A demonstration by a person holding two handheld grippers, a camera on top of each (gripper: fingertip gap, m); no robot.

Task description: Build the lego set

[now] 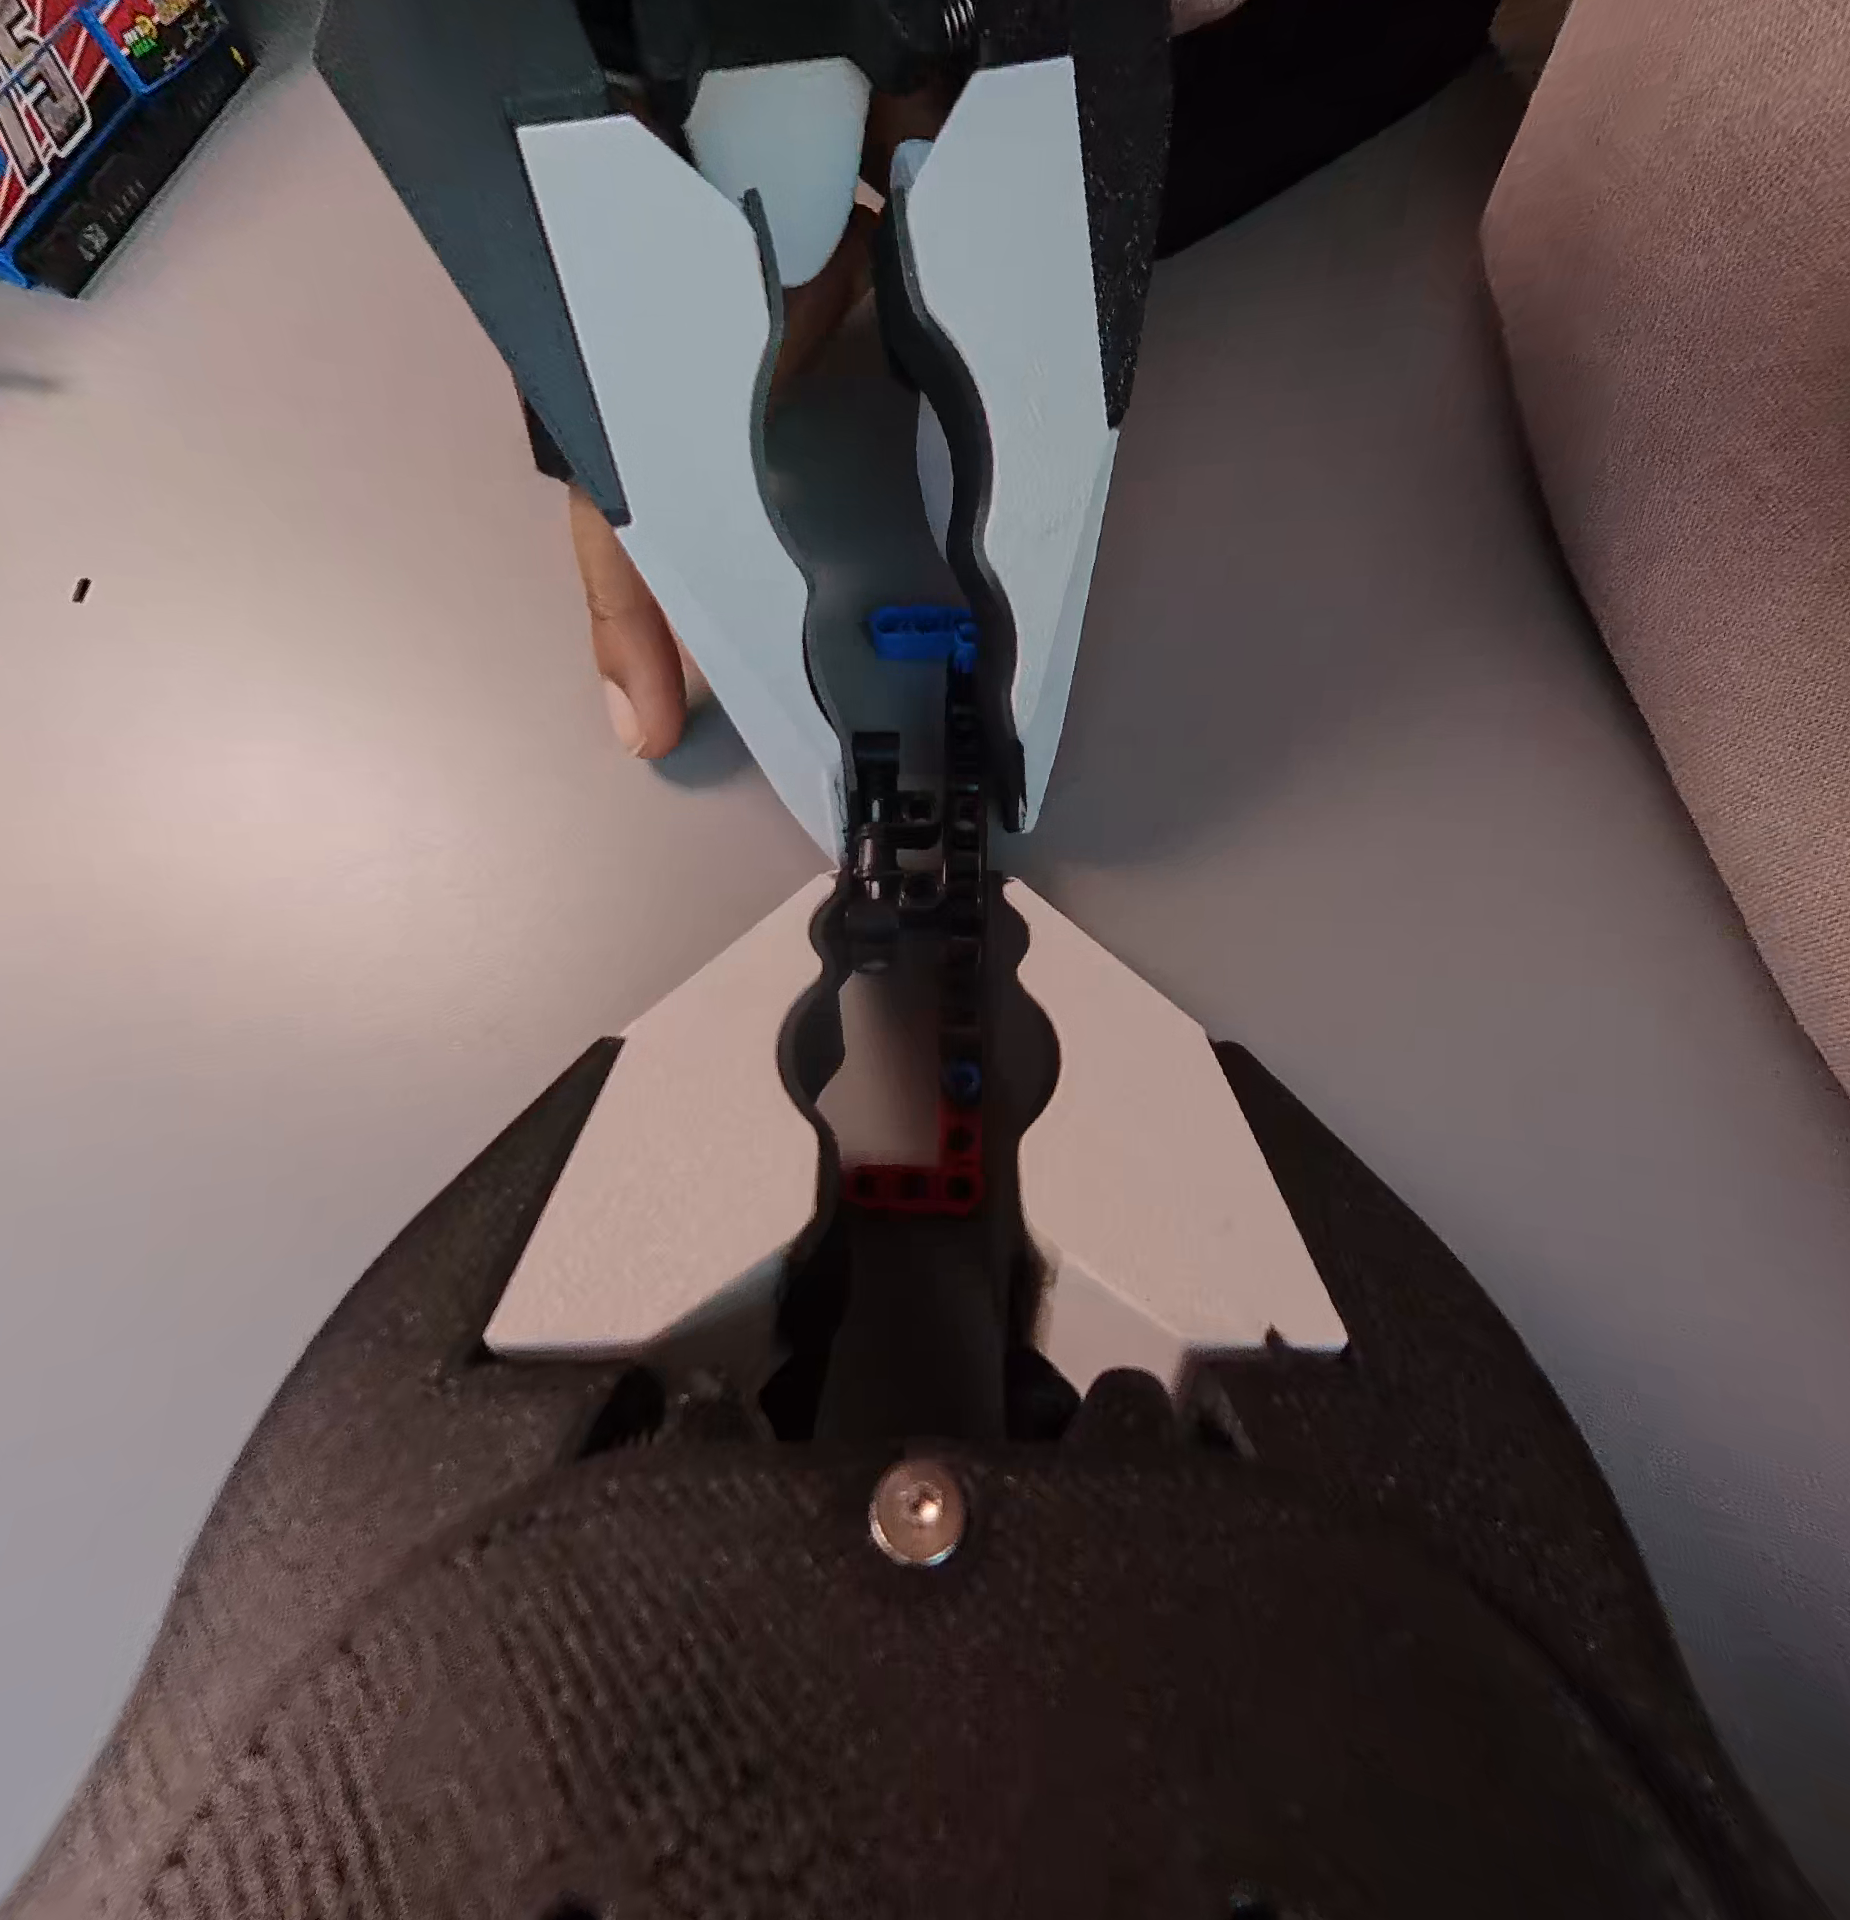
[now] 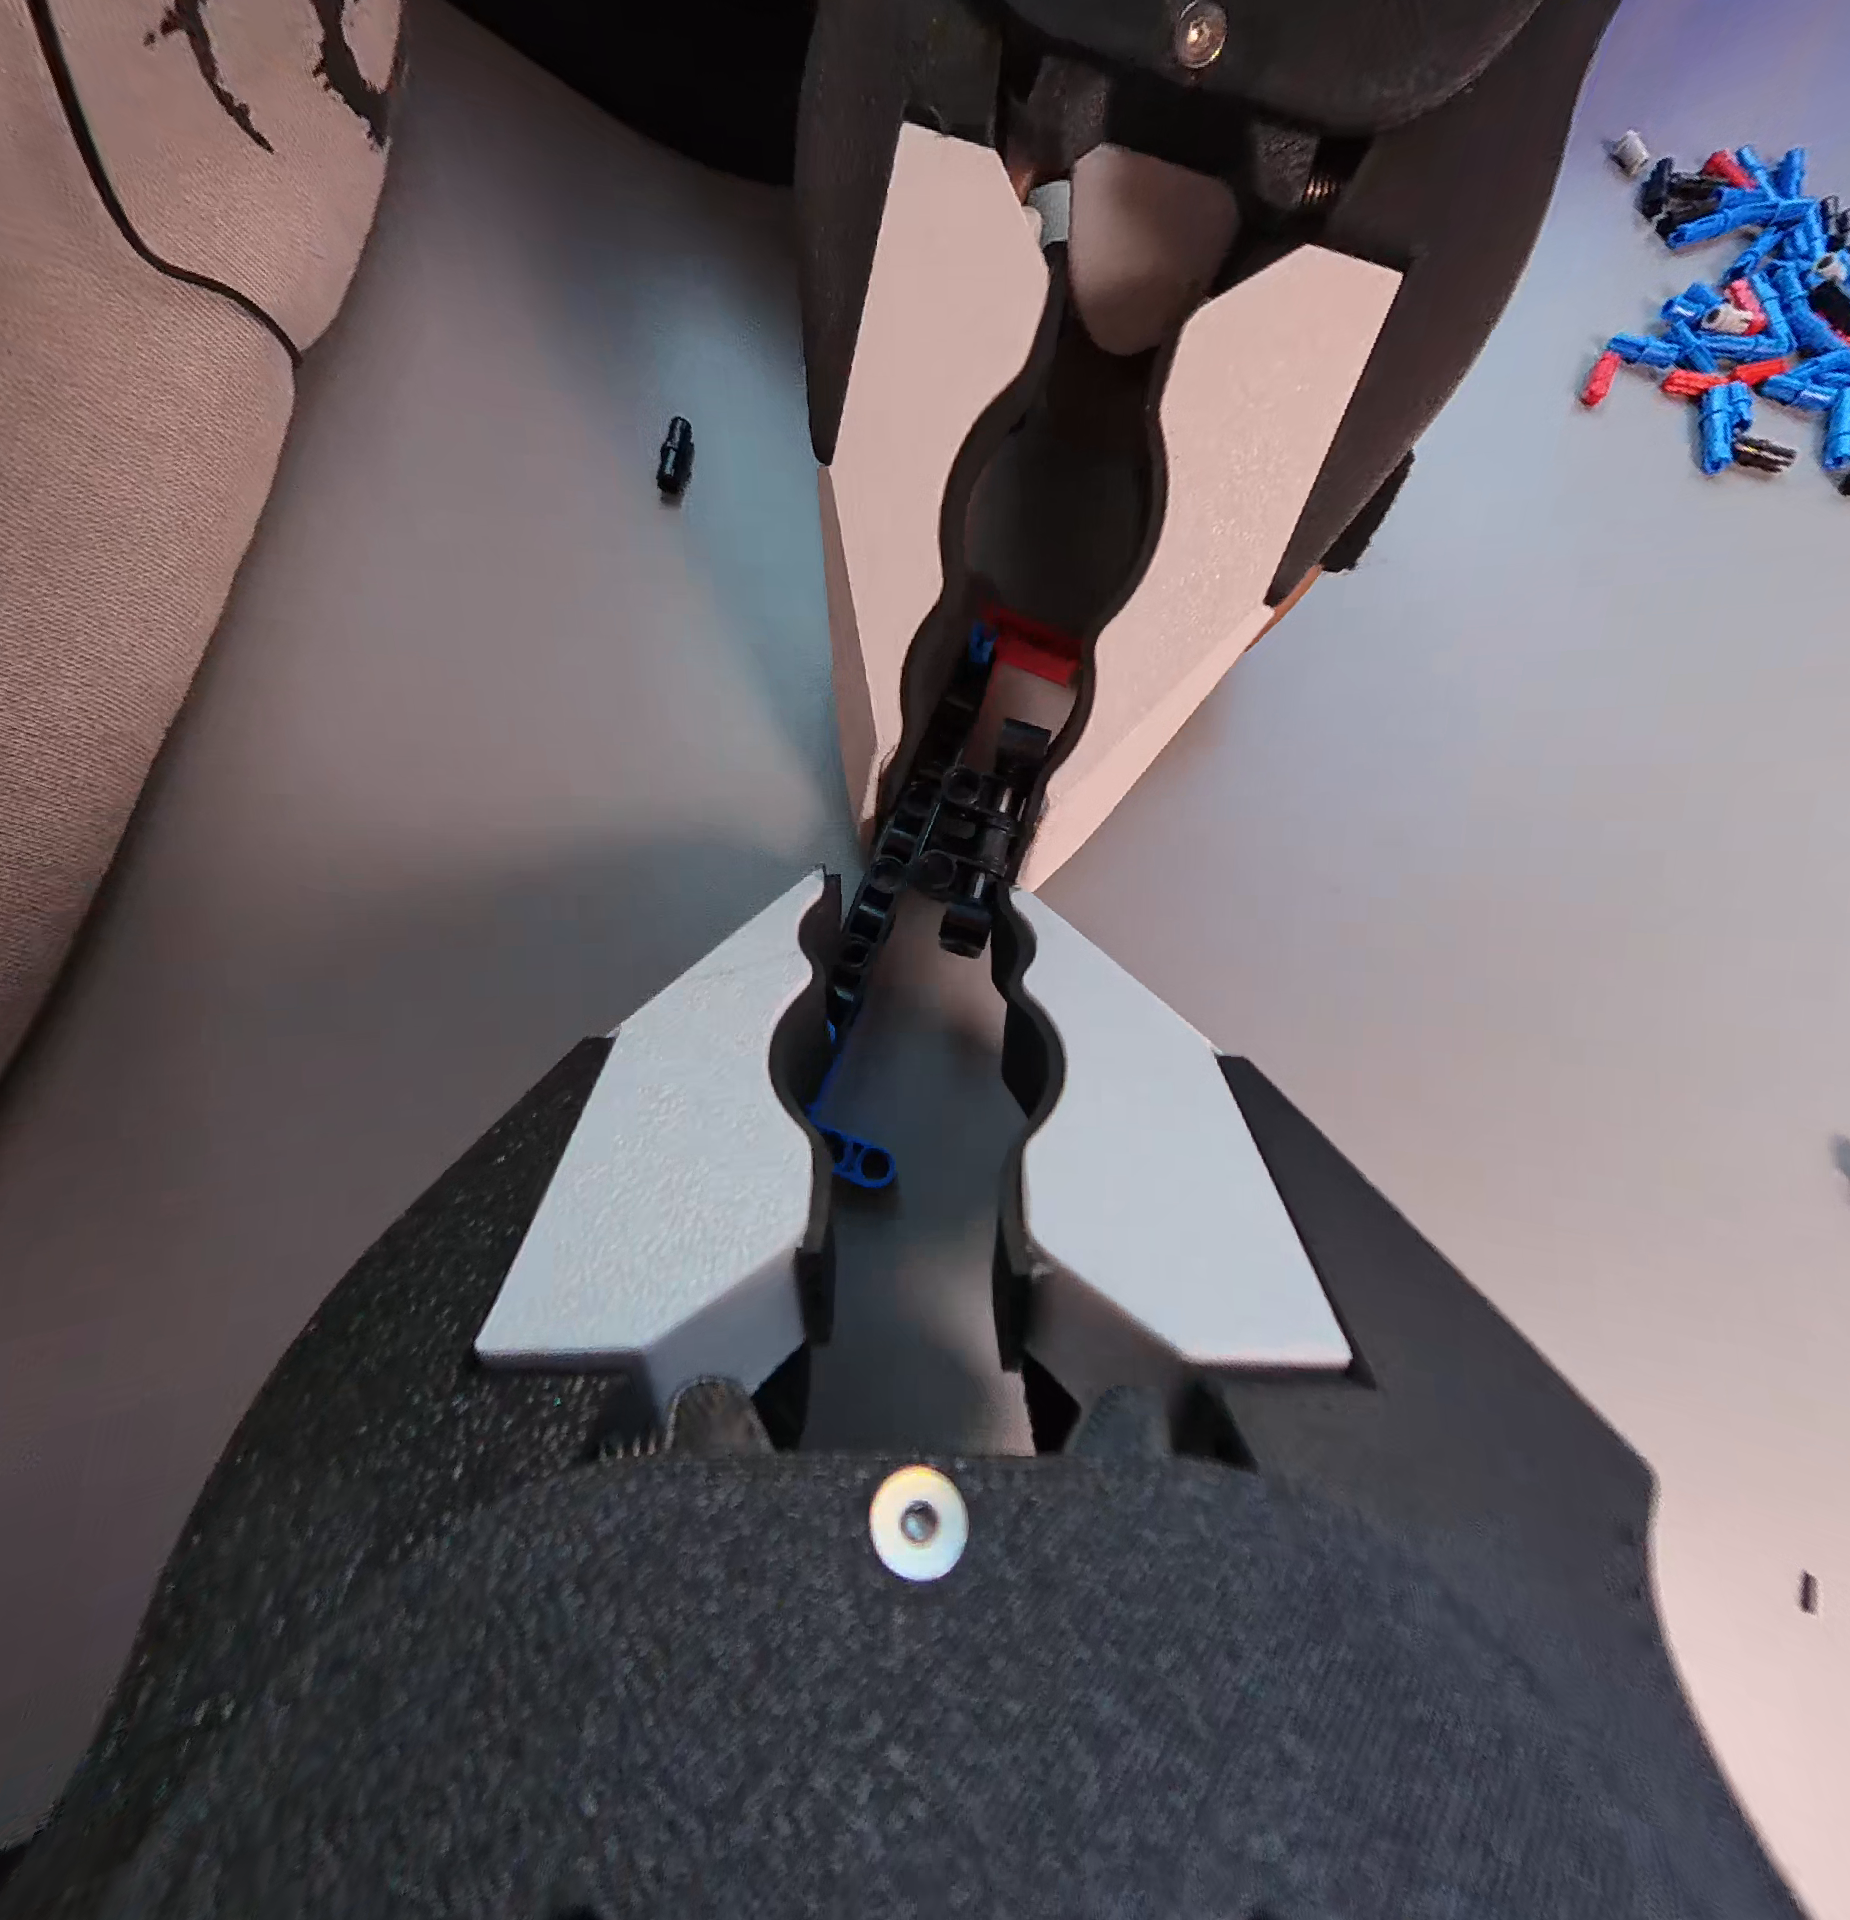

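A black lego assembly [image 1: 890, 847] hangs in the air between my two grippers, which meet tip to tip over the grey table [image 1: 277, 935]. Its long black beam [image 1: 965, 956] runs back into my left gripper [image 1: 919, 883], ending in a red L-piece [image 1: 936, 1179]. The other end carries a blue piece [image 1: 910, 634] inside my right gripper [image 1: 926, 826]. In the right wrist view, my right gripper [image 2: 916, 888] closes on the beam [image 2: 869, 935] and the pin cluster [image 2: 973, 826], with the blue piece [image 2: 856, 1153] behind. The left gripper [image 2: 952, 842] faces it, with the red piece [image 2: 1035, 646] between its fingers.
A pile of blue, red and black pins [image 2: 1773, 312] lies at the far right. A lone black pin [image 2: 675, 452] lies on the table to the left. A printed lego box [image 1: 59, 135] sits at the top left. A thumb [image 1: 635, 675] and beige clothing [image 1: 1731, 520] are close.
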